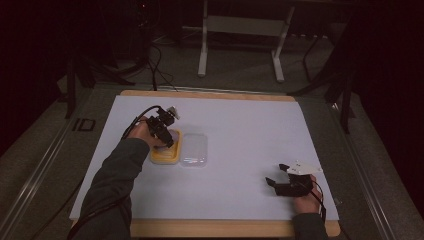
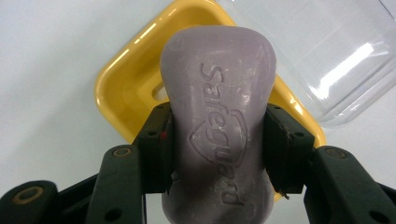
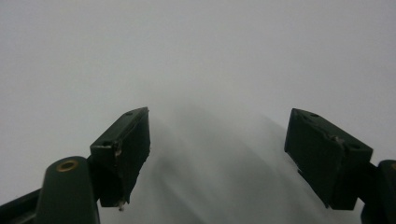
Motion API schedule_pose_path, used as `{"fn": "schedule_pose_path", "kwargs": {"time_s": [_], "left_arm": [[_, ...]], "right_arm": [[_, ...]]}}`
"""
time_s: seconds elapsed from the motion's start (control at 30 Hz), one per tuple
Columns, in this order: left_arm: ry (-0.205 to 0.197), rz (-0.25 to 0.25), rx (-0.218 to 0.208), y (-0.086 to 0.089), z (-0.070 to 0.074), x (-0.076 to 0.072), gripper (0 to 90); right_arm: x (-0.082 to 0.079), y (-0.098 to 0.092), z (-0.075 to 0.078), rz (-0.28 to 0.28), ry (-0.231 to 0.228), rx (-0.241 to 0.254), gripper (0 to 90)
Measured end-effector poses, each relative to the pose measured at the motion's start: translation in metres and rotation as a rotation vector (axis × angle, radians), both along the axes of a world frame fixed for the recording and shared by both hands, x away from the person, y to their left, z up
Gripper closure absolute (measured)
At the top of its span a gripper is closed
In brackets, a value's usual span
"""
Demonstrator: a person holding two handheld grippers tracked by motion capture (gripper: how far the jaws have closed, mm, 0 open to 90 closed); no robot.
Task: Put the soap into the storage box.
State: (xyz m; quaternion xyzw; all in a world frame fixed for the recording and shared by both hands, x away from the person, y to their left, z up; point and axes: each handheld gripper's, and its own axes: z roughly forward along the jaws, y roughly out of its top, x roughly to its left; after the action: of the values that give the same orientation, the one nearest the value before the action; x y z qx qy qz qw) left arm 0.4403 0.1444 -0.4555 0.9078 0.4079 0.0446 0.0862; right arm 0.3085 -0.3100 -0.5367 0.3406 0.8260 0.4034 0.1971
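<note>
Left gripper point(image 2: 217, 149) clamps a pale lilac, waisted bar of soap point(image 2: 218, 126) at its narrow middle, both pads flat on the matt sides, embossed lettering up; that hold probably keeps the bar level just over the glossy yellow rounded-rectangle plastic soap dish point(image 2: 123, 79), ready to be lowered in. Clear plastic lid point(image 2: 327, 51) lies just beside the dish on the white table sheet point(image 1: 240, 125), well clear of the opening. Right gripper point(image 3: 217, 154) rests wide and empty, well apart.
</note>
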Motion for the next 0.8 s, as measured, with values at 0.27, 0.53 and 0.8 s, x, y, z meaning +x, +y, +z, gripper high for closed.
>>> {"fn": "schedule_pose_path", "kwargs": {"time_s": [0.27, 0.53, 0.8], "left_arm": [[0.006, 0.022, -0.006, -0.001, -0.005, 0.002, 49.9], [0.010, 0.047, -0.008, -0.001, -0.009, 0.003, 49.9], [0.012, 0.082, -0.017, -0.002, -0.012, 0.003, 49.9]], "right_arm": [[0.000, 0.000, 0.000, 0.000, 0.000, -0.002, 22.0], [0.000, 0.000, 0.000, 0.001, -0.001, -0.003, 22.0], [0.000, 0.000, 0.000, 0.001, -0.001, -0.003, 22.0]]}}
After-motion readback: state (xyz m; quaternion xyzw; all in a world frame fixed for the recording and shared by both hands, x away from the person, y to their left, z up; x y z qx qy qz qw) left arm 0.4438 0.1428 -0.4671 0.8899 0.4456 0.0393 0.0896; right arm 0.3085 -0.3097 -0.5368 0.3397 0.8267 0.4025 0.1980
